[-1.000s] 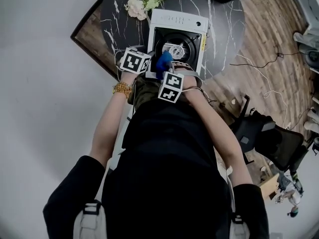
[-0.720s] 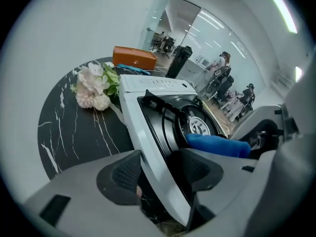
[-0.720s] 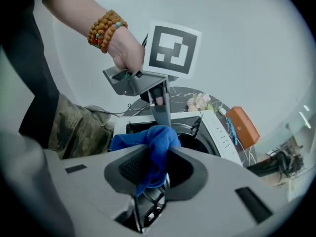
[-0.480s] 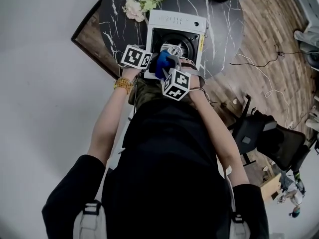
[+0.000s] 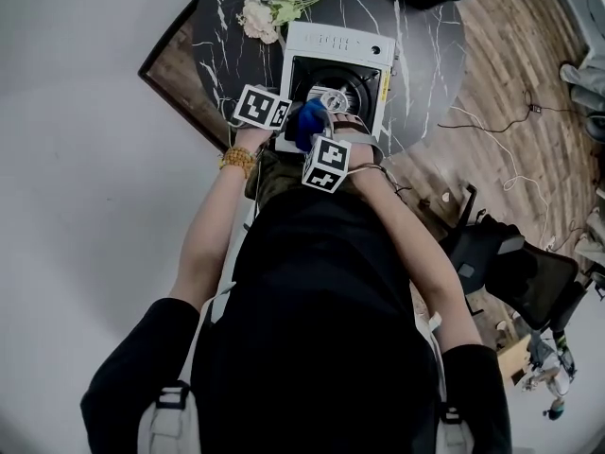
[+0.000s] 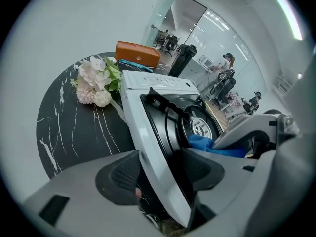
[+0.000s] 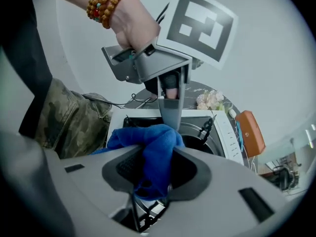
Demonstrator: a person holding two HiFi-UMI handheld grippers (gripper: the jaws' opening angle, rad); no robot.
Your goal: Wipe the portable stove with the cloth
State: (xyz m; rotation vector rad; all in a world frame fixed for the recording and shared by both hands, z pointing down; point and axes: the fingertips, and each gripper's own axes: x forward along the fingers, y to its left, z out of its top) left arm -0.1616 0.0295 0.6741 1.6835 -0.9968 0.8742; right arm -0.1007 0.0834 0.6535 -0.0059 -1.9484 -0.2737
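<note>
Stove (image 5: 338, 43): white body with a black burner well, standing on the black marbled bench (image 5: 227, 55), control strip on the far side. Cloth (image 5: 307, 121): blue, bunched, held up over the near edge of the well beside the burner (image 5: 333, 91). Right gripper (image 7: 155, 174): its fingers (image 7: 126, 170) have just been closing; the cloth hangs between them and lies against one pad, while a dark gap shows before the other, so no firm pinch is seen. Left gripper (image 6: 160, 172): its fingers (image 6: 118, 177) have just been opening and stand spread wide; the stove's white near-left rim runs between them, with one pad just beside the rim. The head view shows both grippers close together at the stove's near edge, the left one at the corner. A bunch of pale flowers (image 5: 260, 12) lies on the bench beside the stove's far-left corner. An orange pouch (image 6: 137, 54) lies beyond the stove.
</note>
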